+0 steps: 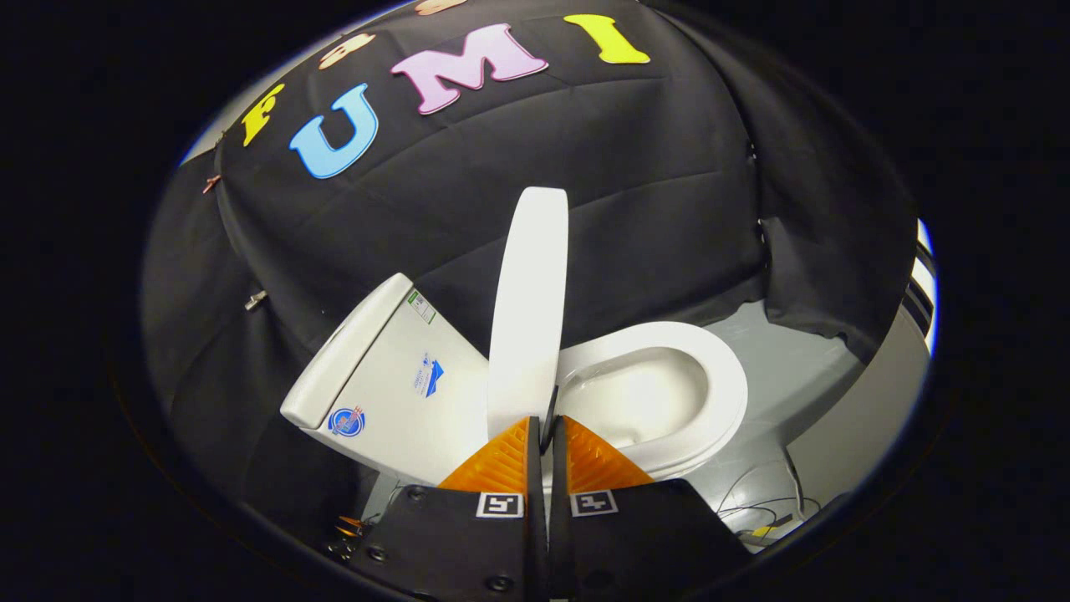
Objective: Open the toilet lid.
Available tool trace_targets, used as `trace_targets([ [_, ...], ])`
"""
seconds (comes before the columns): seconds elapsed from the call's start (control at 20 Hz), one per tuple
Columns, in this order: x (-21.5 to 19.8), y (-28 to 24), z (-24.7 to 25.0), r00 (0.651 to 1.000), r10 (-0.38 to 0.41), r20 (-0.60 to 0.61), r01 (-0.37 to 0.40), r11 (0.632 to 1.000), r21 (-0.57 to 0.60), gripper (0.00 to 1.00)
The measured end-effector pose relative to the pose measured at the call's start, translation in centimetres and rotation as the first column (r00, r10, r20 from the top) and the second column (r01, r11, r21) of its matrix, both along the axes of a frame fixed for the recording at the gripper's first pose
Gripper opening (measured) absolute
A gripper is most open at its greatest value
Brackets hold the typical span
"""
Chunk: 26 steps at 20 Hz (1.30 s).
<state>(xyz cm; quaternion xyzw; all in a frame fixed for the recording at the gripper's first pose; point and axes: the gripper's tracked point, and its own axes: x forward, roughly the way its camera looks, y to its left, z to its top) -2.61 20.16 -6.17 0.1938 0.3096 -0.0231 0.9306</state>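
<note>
Toilet lid (528, 309), centre frame: raised nearly upright, its edge clamped by the hand-held gripper (547, 435). Seat (726, 376) and bowl (644, 397) exposed at right. Opening judged almost complete; resting against the tank (393, 376) and release remain.

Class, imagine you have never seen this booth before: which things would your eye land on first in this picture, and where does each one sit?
First, the white toilet lid, raised on edge just ahead of the gripper, whose fingers are closed on its near rim. To one side of the lid lies the open seat around the bowl; to the other stands the cistern with its stickers, against the black cloth wall.
</note>
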Motion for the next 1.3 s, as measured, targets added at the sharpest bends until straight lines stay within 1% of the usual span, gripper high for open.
trace_targets([
  [0.15,0.3,1.9,0.9,1.0,0.004,-0.002,-0.004,1.0,-0.03,0.06],
  [0.4,0.9,4.7,1.9,1.0,0.0,-0.015,-0.002,0.992,-0.126,0.06],
  [0.55,1.2,6.7,2.5,1.0,-0.002,-0.013,0.0,0.989,-0.148,0.06],
  [0.8,1.7,10.5,3.2,1.0,0.024,-0.01,-0.025,0.981,-0.193,0.08],
  [0.9,1.9,11.8,3.4,1.0,0.017,-0.016,-0.02,0.972,-0.236,0.09],
  [1.05,2.0,13.7,3.4,0.999,0.009,-0.032,-0.019,0.948,-0.319,0.09],
  [1.3,2.6,17.0,3.1,0.999,0.032,-0.04,-0.044,0.931,-0.364,0.1],
])
